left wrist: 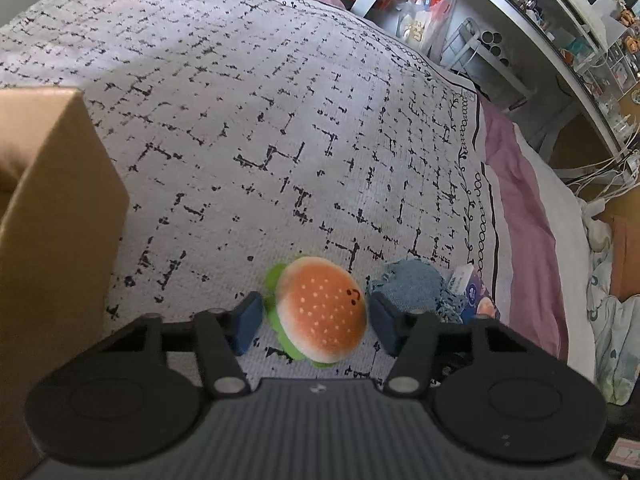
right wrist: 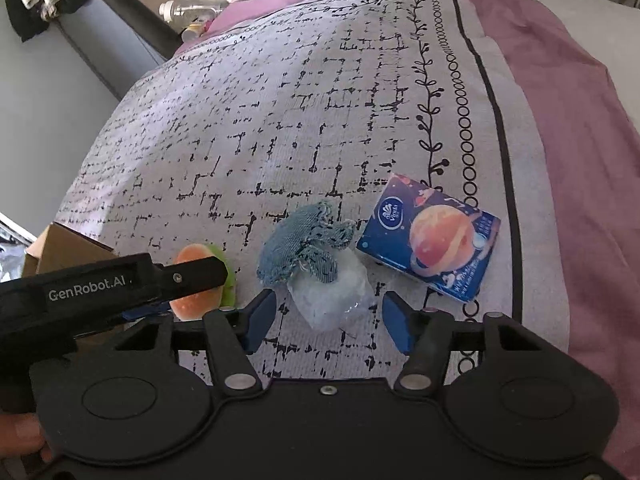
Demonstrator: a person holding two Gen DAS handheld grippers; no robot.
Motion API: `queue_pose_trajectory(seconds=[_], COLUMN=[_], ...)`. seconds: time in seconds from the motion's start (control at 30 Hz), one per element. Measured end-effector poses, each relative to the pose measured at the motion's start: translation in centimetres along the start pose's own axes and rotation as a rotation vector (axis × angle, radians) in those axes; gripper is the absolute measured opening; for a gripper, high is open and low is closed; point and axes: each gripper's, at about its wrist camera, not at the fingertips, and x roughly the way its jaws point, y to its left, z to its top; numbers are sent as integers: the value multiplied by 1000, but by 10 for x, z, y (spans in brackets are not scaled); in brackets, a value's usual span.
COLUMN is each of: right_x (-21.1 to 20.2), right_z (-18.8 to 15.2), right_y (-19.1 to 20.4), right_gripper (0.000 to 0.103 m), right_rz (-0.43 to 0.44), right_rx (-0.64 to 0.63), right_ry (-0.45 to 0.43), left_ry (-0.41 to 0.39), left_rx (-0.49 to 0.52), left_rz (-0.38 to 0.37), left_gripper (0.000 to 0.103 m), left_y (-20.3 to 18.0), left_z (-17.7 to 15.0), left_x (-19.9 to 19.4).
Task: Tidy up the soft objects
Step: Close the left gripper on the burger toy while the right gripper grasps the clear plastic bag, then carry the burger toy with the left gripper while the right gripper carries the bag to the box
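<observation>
The left tongs (left wrist: 315, 322) stand spread around the burger plush (left wrist: 320, 312), pads not yet pressing. The right tongs (right wrist: 326, 320) are spread around a clear bag (right wrist: 332, 296) under a denim scrap (right wrist: 304, 244). The slippery bag could squirt free. Everything lies on a patterned bed cover (right wrist: 280, 128); a box (left wrist: 52, 208) stands left, cluttered shelves (left wrist: 520, 20) beyond.

Soft, even daylight, strong fisheye bending at the edges, slight blur throughout.
</observation>
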Motion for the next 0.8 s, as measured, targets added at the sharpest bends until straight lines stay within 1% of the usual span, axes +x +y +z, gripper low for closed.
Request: queue_pose_trajectory(seconds=[0.07, 0.1, 0.13, 0.2, 0.27, 0.43, 0.8], right_x=[2, 2, 3, 3, 1, -8, -43], right_z=[1, 1, 1, 2, 1, -2, -6], right_y=[1, 1, 2, 3, 3, 8, 8], right_gripper=[55, 49, 45, 44, 43, 43, 43], right_rz=[-8, -11, -15, -7, 2, -4, 10], right_rx=[-11, -20, -31, -38, -42, -65, -52], right_ry=[-4, -7, -10, -15, -13, -21, -95], left_ry=[3, 1, 1, -2, -9, -36, -90], left_rx=[2, 5, 4, 1, 6, 9, 35], left_rz=[-6, -8, -12, -13, -13, -17, -9], left_gripper=[47, 44, 42, 39, 38, 38, 38], left_y=[1, 1, 2, 2, 1, -1, -8], left_z=[0, -1, 0, -1, -2, -4, -12], left_x=[2, 1, 0, -2, -6, -23, -62])
